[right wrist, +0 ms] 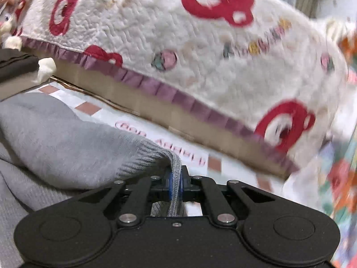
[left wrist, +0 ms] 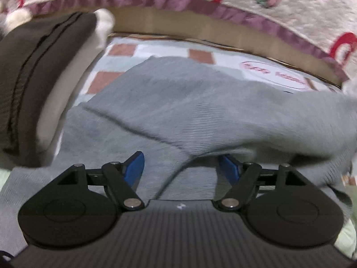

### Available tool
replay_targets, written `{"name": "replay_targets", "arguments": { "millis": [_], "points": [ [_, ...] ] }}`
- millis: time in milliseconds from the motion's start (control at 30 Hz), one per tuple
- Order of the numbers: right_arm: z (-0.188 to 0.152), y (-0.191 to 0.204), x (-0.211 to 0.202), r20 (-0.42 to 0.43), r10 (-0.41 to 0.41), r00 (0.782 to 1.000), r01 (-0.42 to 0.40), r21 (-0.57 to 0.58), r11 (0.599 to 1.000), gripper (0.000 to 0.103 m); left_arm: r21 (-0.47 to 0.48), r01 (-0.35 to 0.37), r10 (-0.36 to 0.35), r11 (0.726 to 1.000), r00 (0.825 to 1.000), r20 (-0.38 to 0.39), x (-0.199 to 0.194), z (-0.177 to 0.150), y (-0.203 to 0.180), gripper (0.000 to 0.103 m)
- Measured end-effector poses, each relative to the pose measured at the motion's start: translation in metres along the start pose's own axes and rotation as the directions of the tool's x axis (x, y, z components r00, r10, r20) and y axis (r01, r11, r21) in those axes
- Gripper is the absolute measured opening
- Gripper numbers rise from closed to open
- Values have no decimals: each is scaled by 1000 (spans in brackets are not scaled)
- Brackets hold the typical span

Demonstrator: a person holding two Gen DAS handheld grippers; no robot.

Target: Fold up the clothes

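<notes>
A grey knit sweater (left wrist: 178,102) lies spread over a checked sheet (left wrist: 125,51), with a fold running across it. My left gripper (left wrist: 181,167) hovers low over the sweater, its blue pads (left wrist: 136,167) wide apart; a lifted flap of grey knit hangs over the right pad. In the right wrist view my right gripper (right wrist: 175,183) is shut on the ribbed edge of the grey sweater (right wrist: 67,138), which is pulled up and drapes off to the left.
A white quilt with red bear prints and a purple frill (right wrist: 200,44) hangs over a cardboard-brown edge (left wrist: 200,26) at the back. A stack of folded dark and white clothes (left wrist: 33,84) sits at the left. Colourful patterned fabric (right wrist: 341,178) is at the far right.
</notes>
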State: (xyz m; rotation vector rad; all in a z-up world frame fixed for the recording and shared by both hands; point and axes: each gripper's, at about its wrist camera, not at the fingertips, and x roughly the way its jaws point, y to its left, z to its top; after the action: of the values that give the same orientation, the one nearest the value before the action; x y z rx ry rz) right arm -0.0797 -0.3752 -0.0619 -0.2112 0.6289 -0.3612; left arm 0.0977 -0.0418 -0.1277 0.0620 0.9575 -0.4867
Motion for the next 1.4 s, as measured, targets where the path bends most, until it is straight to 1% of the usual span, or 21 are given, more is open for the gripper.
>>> {"name": "replay_targets", "arguments": {
  "millis": [33, 67, 133, 167, 200, 267, 367, 500, 567, 633, 667, 733, 800, 933, 1000, 1067, 1133, 1167, 1267, 1333, 1400],
  "points": [
    [-2, -1, -1, 2, 2, 1000, -2, 7, 1000, 6, -27, -9, 9, 1000, 1000, -6, 2, 0, 5, 72],
    [-4, -2, -3, 7, 2, 1000, -2, 10, 1000, 6, -49, -10, 10, 999, 1000, -13, 3, 1, 10, 61],
    [-5, -5, -5, 20, 6, 1000, -6, 26, 1000, 6, -41, 7, -8, 999, 1000, -22, 2, 2, 11, 17],
    [-5, -10, -7, 27, 13, 1000, -15, 45, 999, 6, -19, 3, -4, 1000, 1000, -12, -3, 8, 8, 9],
    [-3, -14, -7, 30, 21, 999, -23, 54, 998, 6, 2, -10, 10, 1000, 1000, 9, -10, 18, 5, 9],
    [2, -20, -5, 33, 37, 999, -39, 66, 997, 6, 38, -32, 29, 999, 997, 67, -25, 44, 1, 9],
    [20, -27, 13, 36, 35, 999, -38, 66, 997, 6, 43, -13, 4, 999, 982, 190, -37, 95, 2, 9],
    [30, -33, 57, -29, 24, 999, -22, 75, 997, 7, 1, 80, -77, 997, 957, 278, -11, 115, -3, 10],
    [20, -30, 77, -103, 21, 994, -13, 79, 997, 10, -20, 93, -87, 995, 970, 226, 19, 99, -5, 10],
    [7, -27, 80, -135, 25, 991, -12, 97, 995, 13, 17, 41, -43, 999, 990, 131, 46, 81, -10, 10],
    [0, -26, 78, -138, 32, 990, -16, 113, 993, 20, 45, 9, -14, 999, 994, 109, 52, 75, -12, 10],
    [-13, -28, 73, -147, 62, 987, -36, 173, 984, 35, 64, -11, 4, 998, 993, 119, 51, 75, -14, 11],
    [-24, -36, 68, -153, 120, 981, -75, 274, 959, 39, 68, -22, 12, 997, 990, 138, 47, 76, -14, 14],
    [-45, -52, 59, -149, 236, 960, -142, 468, 872, 40, 79, -59, 46, 995, 987, 156, 45, 75, -14, 21],
    [-56, -59, 59, -130, 304, 944, -180, 569, 802, 42, 105, -98, 81, 990, 985, 156, 48, 73, -15, 27],
    [-63, -62, 66, -102, 380, 920, -227, 651, 724, 43, 107, -114, 96, 988, 983, 159, 44, 71, -13, 34],
    [-68, -54, 77, -76, 477, 876, -305, 678, 669, 43, 106, -134, 118, 985, 982, 150, 44, 70, -10, 43],
    [-69, -47, 82, -83, 502, 861, -326, 669, 668, 41, 106, -146, 130, 984, 981, 145, 44, 69, -8, 53],
    [-72, -30, 91, -150, 446, 883, -264, 627, 733, 41, 158, -242, 224, 957, 967, 124, 51, 61, -6, 65],
    [-74, -28, 93, -159, 414, 896, -228, 635, 738, 41, 143, -230, 216, 963, 971, 104, 52, 60, 0, 67],
    [-74, -30, 93, -142, 406, 903, -222, 655, 722, 47, 80, -174, 169, 981, 983, 73, 50, 62, 11, 70]
  ]
}}
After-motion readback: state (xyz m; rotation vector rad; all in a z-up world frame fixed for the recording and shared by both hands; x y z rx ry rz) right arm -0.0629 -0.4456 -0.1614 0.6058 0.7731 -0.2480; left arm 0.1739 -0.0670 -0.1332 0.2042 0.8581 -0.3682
